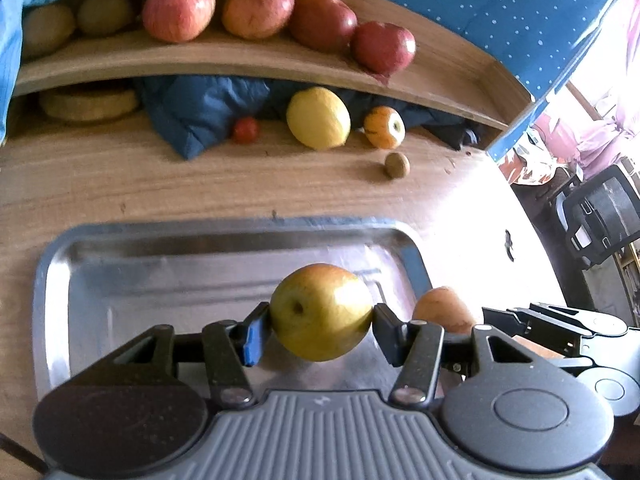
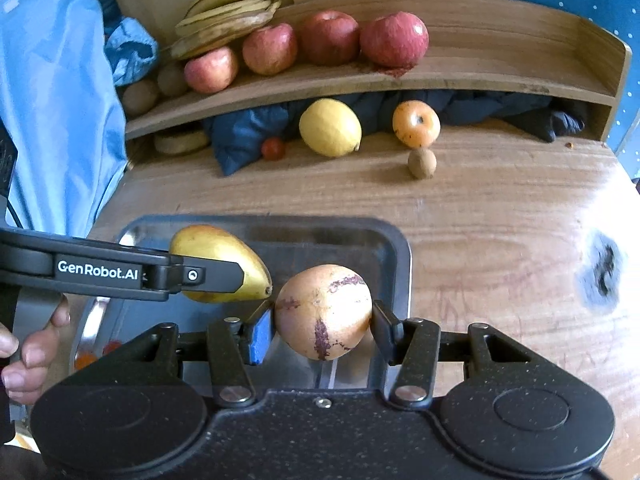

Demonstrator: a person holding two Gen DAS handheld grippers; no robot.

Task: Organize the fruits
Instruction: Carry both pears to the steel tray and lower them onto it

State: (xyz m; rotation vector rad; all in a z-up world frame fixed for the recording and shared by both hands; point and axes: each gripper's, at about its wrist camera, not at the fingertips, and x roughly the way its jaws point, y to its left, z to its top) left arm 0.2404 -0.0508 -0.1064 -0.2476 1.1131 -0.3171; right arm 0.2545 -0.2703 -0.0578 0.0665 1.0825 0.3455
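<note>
The wooden desk (image 2: 500, 216) carries a raised wooden shelf (image 2: 440, 76) along its far edge and a steel tray (image 1: 120, 272) near its front edge. On the shelf a bunch of bananas (image 2: 228, 16) lies at the left end over a row of four red apples (image 2: 394, 38), with brown kiwis (image 2: 140, 96) just left of them. Under the shelf a dark blue cloth (image 2: 248, 132) is bunched up. In front of it on the desk sit a lemon (image 2: 330, 127), an orange persimmon-like fruit (image 2: 416, 123), a small red tomato (image 2: 273, 148) and a lone kiwi (image 2: 422, 163), the last nearer the middle of the desk.

Above the tray's right half, the left gripper (image 1: 322, 322) clamps a yellow-green pear (image 1: 320, 312), both pads pressed to its sides. Just beside it, over the tray's right edge, the right gripper (image 2: 323, 324) pinches a pale orange fruit with purple streaks (image 2: 322, 312). A person's hand (image 2: 28, 348) holds the left gripper's handle.
</note>
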